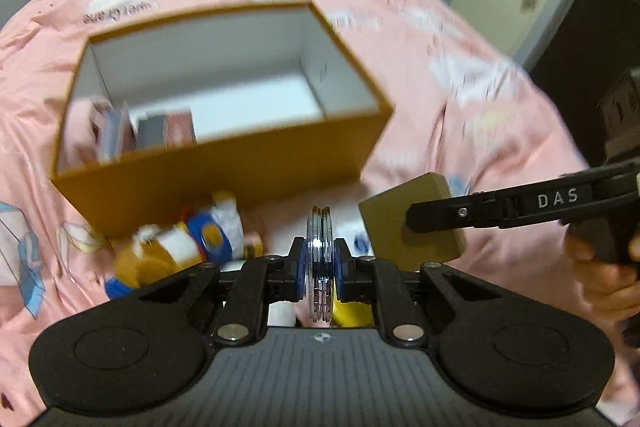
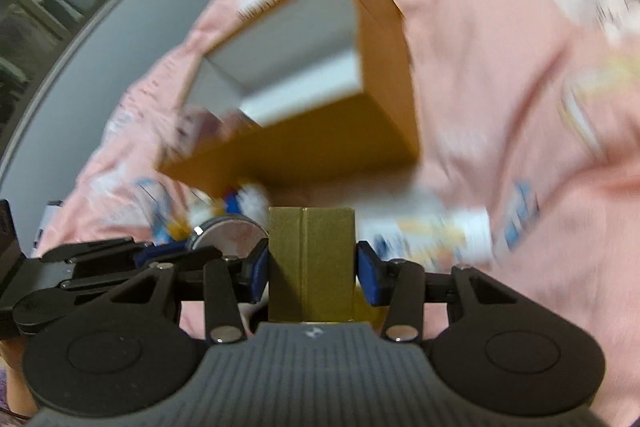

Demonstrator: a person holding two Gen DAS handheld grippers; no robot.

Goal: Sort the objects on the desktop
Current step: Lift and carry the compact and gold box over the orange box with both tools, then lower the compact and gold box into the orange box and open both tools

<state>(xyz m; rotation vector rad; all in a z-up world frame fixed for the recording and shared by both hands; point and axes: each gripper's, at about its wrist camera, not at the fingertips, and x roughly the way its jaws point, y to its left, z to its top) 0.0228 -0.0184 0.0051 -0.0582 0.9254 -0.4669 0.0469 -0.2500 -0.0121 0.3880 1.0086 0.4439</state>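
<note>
Left gripper (image 1: 320, 259) clamps round clear case (image 1: 320, 267) edge-on: rigid, slippery, likely light | right gripper (image 2: 312, 267) grips small gold box (image 2: 311, 263) across flat sides: stiff, light | orange storage box (image 1: 224, 183) on pink bedspread (image 1: 440, 67).

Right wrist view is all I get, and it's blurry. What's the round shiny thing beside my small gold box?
Observer: A clear round case, pinched edge-on in the left hand-held gripper, just left of your small gold box.
Operator: Is anything inside the big box?
Observer: Yes. A few small packs stand at the left end of the brown box; the rest of its floor shows bare white.
Operator: And the colourful fuzzy blob in front?
Observer: A stuffed toy, blue, white and brown, lying on the pink sheet by the box's front wall.
</note>
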